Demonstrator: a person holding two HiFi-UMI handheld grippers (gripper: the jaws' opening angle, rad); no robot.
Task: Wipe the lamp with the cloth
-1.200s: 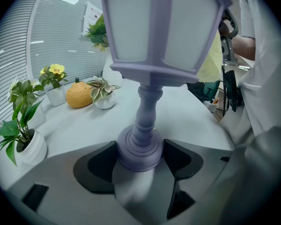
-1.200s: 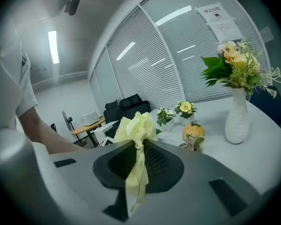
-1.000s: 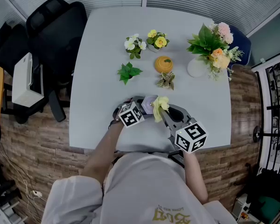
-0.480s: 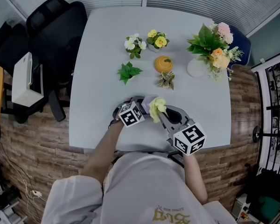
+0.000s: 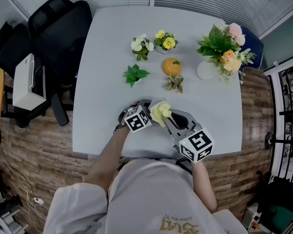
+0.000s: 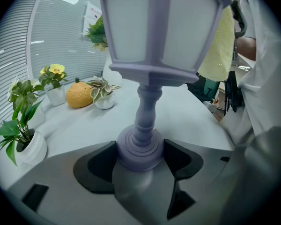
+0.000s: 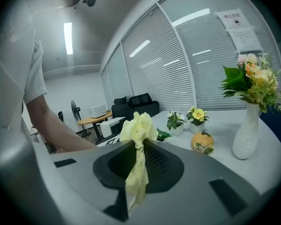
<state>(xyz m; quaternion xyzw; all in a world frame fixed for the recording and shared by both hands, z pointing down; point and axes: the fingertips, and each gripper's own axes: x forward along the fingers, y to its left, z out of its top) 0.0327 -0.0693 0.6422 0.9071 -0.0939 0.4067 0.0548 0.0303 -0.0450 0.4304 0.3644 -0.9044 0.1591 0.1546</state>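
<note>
While the table (image 5: 102,62) holds plenty, all the action's at its near edge, right in front of the person. The lamp (image 6: 152,41), a pale purple lantern type, stands upright there, with the left gripper (image 6: 140,157) pinning it, one jaw pressed on each side of the round base. The right gripper (image 7: 136,161) has its jaws clamped tight on the yellow cloth (image 5: 160,112), tuft out front, tail hanging below, and the bunch sits against the lamp's top. So I'd call it mid-wipe: the top's getting attention, the stem & base prob. not yet, tho no view shows what's actually clean. Now the views. The head view gives the layout, both grippers meeting over the lamp, but the lamp itself is nearly all hidden under cloth & grippers. The left gripper view fills that in: base grip, stem, panels, and cloth draped at the shade's upper right. The right gripper view shows the pinch on the cloth and no lamp at all, but it does give a clear look at the small stuff, vase (image 7: 246,135) and gourd (image 7: 202,142), well apart at the far side.
</note>
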